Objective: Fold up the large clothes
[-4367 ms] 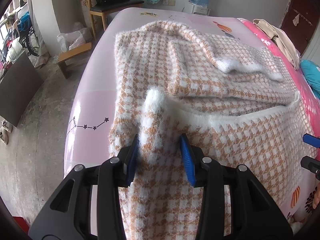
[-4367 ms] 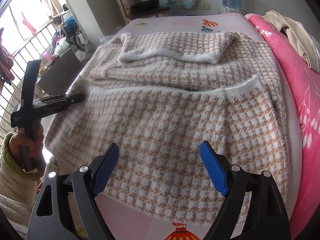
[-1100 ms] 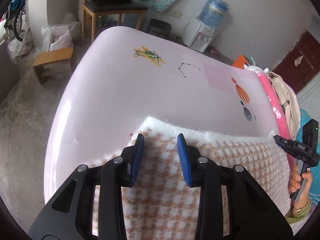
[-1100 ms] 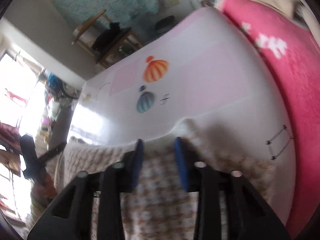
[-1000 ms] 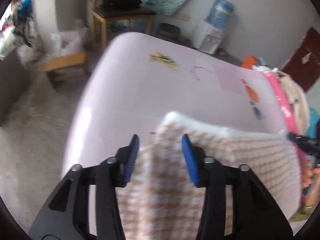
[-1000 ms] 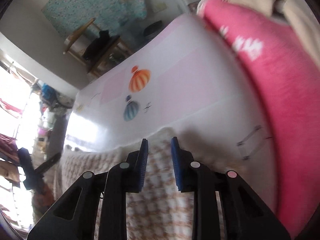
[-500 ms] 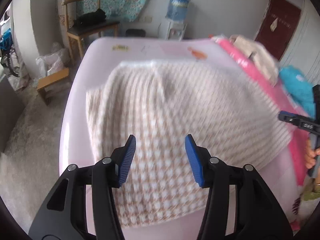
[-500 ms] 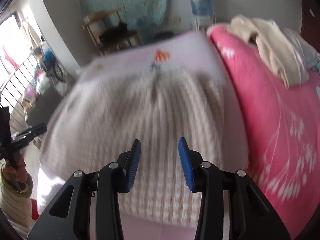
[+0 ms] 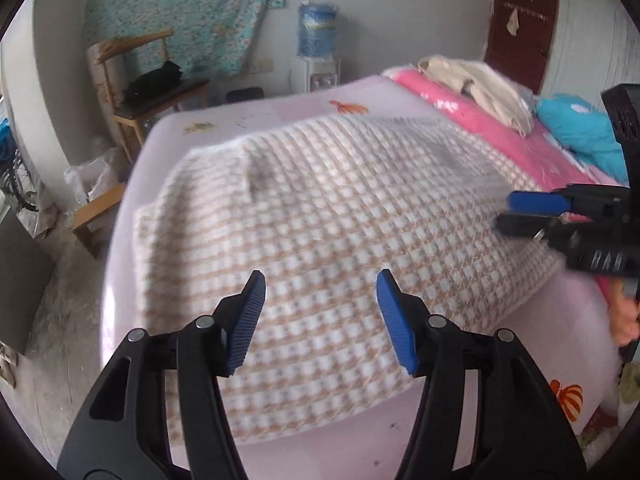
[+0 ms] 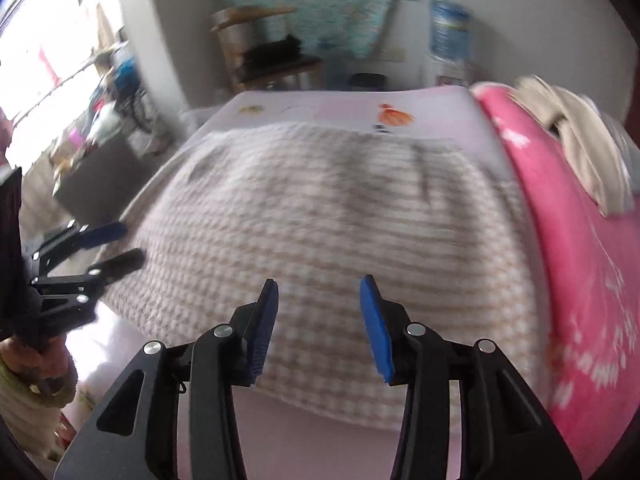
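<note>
The checked sweater (image 9: 328, 240) lies folded and flat on the pale pink sheet of the bed (image 9: 320, 452), its near edge just short of the bed's front, and both views of it are blurred. The left gripper (image 9: 320, 312) and the right gripper (image 10: 318, 320) hang above the near part of the sweater, their jaws about half open after just widening, with nothing between them. Beside the sweater lies a pink blanket (image 10: 580, 248) with beige clothes (image 9: 480, 88) on it, behind the bed stand a chair (image 9: 156, 92) and a water dispenser (image 9: 316, 56), and only a part of each hand is seen at the picture edges.
</note>
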Motion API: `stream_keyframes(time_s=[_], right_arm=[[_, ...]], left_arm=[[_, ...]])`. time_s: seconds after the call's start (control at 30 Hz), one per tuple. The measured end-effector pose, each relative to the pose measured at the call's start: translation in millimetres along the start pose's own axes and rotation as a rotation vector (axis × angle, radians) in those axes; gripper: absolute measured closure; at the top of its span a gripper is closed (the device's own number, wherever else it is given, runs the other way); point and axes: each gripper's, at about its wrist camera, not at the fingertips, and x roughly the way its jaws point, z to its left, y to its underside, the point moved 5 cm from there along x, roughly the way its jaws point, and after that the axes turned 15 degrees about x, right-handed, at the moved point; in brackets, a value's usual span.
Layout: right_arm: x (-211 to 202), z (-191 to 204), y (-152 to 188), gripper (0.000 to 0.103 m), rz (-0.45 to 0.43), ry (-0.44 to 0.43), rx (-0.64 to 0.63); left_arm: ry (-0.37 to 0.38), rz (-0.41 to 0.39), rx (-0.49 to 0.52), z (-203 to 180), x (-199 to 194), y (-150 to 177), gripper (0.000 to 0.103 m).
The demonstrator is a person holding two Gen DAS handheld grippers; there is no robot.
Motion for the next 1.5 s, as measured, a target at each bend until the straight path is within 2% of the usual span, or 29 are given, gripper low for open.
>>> stream_keyframes(time_s=[0.03, 0.07, 0.13, 0.2, 0.3, 0.37, 0.43, 0.5, 0.57, 0.63, 0.73, 0.77, 0.8, 0.83, 0.87, 0.93, 1.0, 1.07, 1.13, 1.27, 1.33, 1.4, 1.5], right_arm=[[21, 1, 7, 0.059, 0.032, 0.050, -0.020], [31, 0, 11, 0.057, 0.043, 0.057, -0.012], [26, -5, 9, 0.057, 0.050, 0.026, 0.048], [10, -10, 8, 0.057, 0.051, 0.018, 0.086], [-11, -6, 19, 0.056, 0.012, -0.014, 0.054], [-1, 0, 34, 0.055, 0.047, -0.017, 0.031], [21, -2, 42, 0.049, 0.058, 0.028, 0.011], [20, -6, 38, 0.049, 0.062, 0.027, 0.029], [5, -12, 33, 0.049, 0.054, 0.037, 0.044], [-16, -27, 33, 0.049, -0.007, 0.078, 0.038], [-33, -63, 46, 0.045, -0.038, 0.150, 0.131], [-29, -81, 51, 0.045, -0.017, 0.163, 0.195], [-23, -93, 56, 0.044, 0.009, 0.161, 0.246], [-10, -110, 61, 0.044, 0.055, 0.127, 0.328], [-8, -116, 62, 0.044, 0.050, 0.094, 0.370], [-15, -116, 59, 0.044, 0.047, 0.087, 0.382], [-27, -110, 57, 0.044, 0.017, 0.066, 0.372], [-45, -100, 58, 0.040, -0.019, 0.063, 0.335], [-61, -93, 60, 0.031, -0.060, 0.060, 0.305], [-100, -64, 68, 0.018, -0.151, 0.058, 0.229], [-113, -55, 71, 0.010, -0.185, 0.069, 0.211], [-125, -50, 72, 0.006, -0.215, 0.070, 0.216], [-141, -41, 77, 0.006, -0.259, 0.075, 0.223]], left_arm=[[-0.015, 0.041, 0.000, -6, 13, 3, 0.047], [-0.039, 0.097, 0.002, -7, 31, 8, 0.046], [-0.058, 0.085, 0.009, -9, 35, 9, 0.044], [-0.043, 0.084, -0.007, -10, 22, 8, 0.045], [-0.024, 0.024, -0.005, -16, -3, 16, 0.045], [-0.021, 0.061, 0.002, -22, 4, 25, 0.043], [-0.056, 0.133, 0.012, -28, 26, 40, 0.040], [-0.074, 0.118, 0.000, -28, 22, 41, 0.039], [-0.063, 0.104, -0.030, -24, 7, 41, 0.039], [-0.085, 0.056, -0.067, -12, -17, 47, 0.039], [-0.104, 0.052, -0.168, 14, -26, 65, 0.034], [-0.092, 0.080, -0.220, 26, -20, 75, 0.034], [-0.050, 0.097, -0.280, 35, -12, 84, 0.034], [-0.006, 0.087, -0.323, 41, -8, 89, 0.034], [0.006, 0.064, -0.339, 43, -10, 89, 0.033], [0.033, 0.055, -0.369, 43, -17, 84, 0.032], [0.036, 0.024, -0.372, 39, -31, 80, 0.032], [0.027, 0.000, -0.359, 31, -46, 77, 0.030], [0.006, -0.024, -0.327, 19, -68, 73, 0.025], [-0.049, -0.092, -0.272, 4, -113, 64, 0.013], [-0.085, -0.106, -0.267, -4, -130, 60, 0.012], [-0.125, -0.113, -0.267, -13, -145, 57, 0.011], [-0.160, -0.126, -0.249, -22, -159, 51, 0.008]])
